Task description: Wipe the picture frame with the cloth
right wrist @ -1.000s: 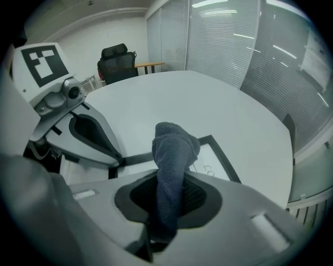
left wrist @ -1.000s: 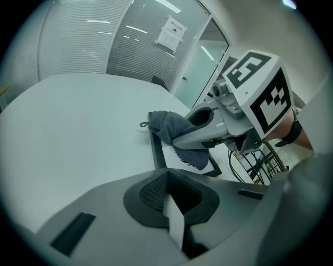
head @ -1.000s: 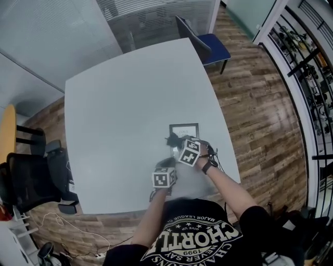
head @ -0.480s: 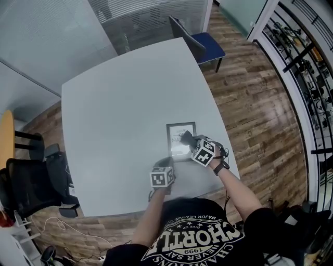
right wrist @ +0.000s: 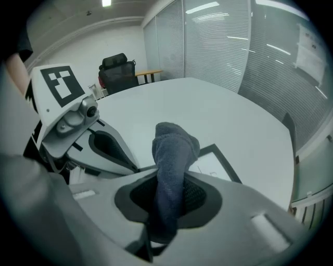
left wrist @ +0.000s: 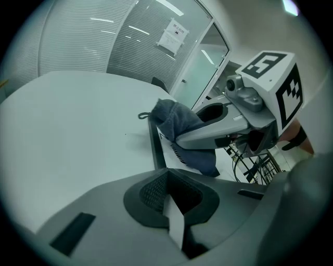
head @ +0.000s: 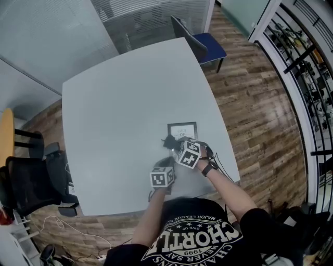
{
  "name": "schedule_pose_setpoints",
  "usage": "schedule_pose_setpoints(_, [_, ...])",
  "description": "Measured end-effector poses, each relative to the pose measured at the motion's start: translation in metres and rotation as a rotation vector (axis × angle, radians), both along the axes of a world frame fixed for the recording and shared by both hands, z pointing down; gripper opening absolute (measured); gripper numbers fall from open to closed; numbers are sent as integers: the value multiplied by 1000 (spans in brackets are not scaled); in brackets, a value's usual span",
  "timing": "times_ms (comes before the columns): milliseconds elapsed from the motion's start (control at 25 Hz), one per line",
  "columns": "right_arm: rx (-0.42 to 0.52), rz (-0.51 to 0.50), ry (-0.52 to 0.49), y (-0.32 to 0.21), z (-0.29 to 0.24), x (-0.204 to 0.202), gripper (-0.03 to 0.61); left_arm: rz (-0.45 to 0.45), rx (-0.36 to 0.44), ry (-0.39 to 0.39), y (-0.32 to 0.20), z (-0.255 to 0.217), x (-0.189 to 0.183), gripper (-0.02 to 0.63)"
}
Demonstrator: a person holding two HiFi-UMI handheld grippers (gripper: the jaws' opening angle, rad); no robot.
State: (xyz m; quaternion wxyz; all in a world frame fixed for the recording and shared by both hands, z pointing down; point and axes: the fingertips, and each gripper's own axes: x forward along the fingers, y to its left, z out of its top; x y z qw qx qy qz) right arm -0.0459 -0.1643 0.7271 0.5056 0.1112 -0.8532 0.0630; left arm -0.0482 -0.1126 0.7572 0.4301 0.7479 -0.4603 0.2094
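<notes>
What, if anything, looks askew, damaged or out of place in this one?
Nothing stands out: the picture frame lies flat on the table, and the right tongs hold the cloth at its left edge.

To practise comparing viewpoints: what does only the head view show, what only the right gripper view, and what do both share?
Only the head view: the blue chair, the wooden floor and the person's shirt. Only the right gripper view: the right gripper with jaws clamped on the cloth, and a ceiling light. Both: the table, the picture frame, the cloth and the left gripper.
</notes>
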Motion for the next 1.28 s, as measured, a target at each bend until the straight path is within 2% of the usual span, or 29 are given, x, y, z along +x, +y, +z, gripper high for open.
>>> schedule_pose_setpoints(160, [-25, -75, 43, 14, 15, -19, 75, 2, 1, -1, 0, 0, 1, 6])
schedule_pose_setpoints(320, [-8, -94, 108, 19, 25, -4, 75, -23, -9, 19, 0, -1, 1, 6])
schedule_pose_setpoints(720, [-11, 60, 193, 9, 22, 84, 75, -14, -3, 12, 0, 0, -3, 6])
schedule_pose_setpoints(880, [4, 105, 158, 11, 21, 99, 75, -10, 2, 4, 0, 0, -3, 6])
schedule_pose_setpoints(1080, [-2, 109, 170, 11, 17, 94, 75, -31, -13, 10, 1, -2, -2, 6])
schedule_pose_setpoints(1280, [-13, 41, 46, 18, -2, 36, 75, -43, 19, -8, 5, -14, -11, 6])
